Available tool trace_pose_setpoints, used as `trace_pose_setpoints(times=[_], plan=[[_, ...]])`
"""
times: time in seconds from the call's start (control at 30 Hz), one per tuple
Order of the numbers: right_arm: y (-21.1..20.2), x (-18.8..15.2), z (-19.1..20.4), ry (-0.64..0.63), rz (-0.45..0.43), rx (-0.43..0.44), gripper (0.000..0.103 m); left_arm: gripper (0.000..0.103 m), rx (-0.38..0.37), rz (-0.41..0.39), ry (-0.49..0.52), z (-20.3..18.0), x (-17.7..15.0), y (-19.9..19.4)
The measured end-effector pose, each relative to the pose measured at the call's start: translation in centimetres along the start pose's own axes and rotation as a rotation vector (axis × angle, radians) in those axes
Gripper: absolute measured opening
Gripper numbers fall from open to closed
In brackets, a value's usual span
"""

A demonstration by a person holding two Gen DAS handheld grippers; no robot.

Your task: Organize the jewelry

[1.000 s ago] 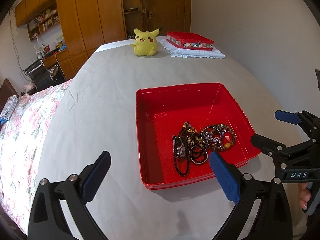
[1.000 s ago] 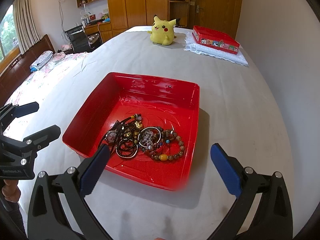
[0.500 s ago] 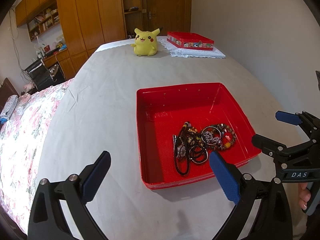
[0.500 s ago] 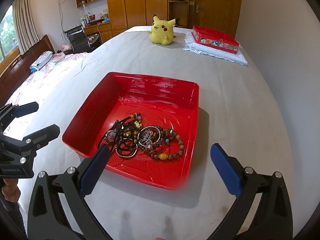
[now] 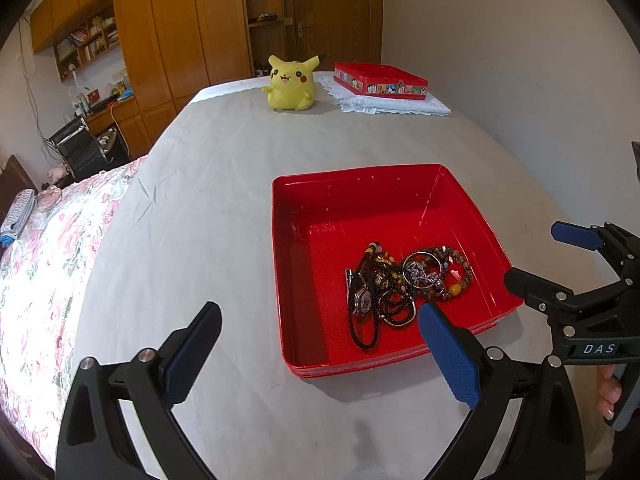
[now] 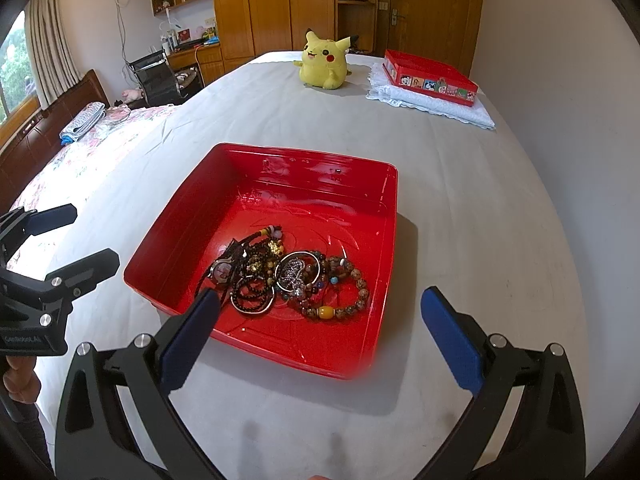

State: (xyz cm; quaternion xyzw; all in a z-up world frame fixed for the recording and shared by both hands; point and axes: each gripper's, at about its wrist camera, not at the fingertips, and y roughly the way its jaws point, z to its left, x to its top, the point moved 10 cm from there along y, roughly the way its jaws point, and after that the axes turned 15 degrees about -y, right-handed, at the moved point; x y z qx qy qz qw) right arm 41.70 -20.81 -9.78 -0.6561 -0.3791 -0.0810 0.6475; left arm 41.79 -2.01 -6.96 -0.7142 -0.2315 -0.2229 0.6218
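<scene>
Almost nothing has moved since the earlier frames: your two grippers hang where they were, and the tray has only slid a touch in each view. The bed (image 5: 192, 208) under its pale sheet carries everything. At its far end a white folded cloth (image 6: 436, 104) lies under a shallow red tin (image 6: 430, 76), with a yellow plush toy (image 5: 291, 84) just beside them, well apart from your work. Nearer, the red tray (image 5: 296, 240) sits open and unobstructed, and the jewelry (image 6: 288, 276) lies tangled in its near half: beaded bracelets, dark cords, a watch and a metal ring, all touching. Your left gripper (image 5: 320, 344) and right gripper (image 6: 320, 328) both hover short of the tray's near edge, jaws spread wide, holding nothing.
</scene>
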Motion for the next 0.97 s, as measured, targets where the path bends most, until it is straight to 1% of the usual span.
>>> trace_pose_setpoints(times=[0.57, 0.7, 0.97], plan=[[0.03, -0.06, -0.05, 0.0, -0.001, 0.001, 0.1, 0.099, 0.0, 0.003, -0.004, 0.11, -0.06, 0.08], [0.07, -0.07, -0.08, 0.0, 0.0, 0.001, 0.1, 0.099, 0.008, -0.007, 0.003, 0.05, -0.06, -0.14], [-0.02, -0.1, -0.13, 0.0, -0.001, -0.001, 0.1, 0.099, -0.008, 0.005, -0.019, 0.17, -0.04, -0.49]])
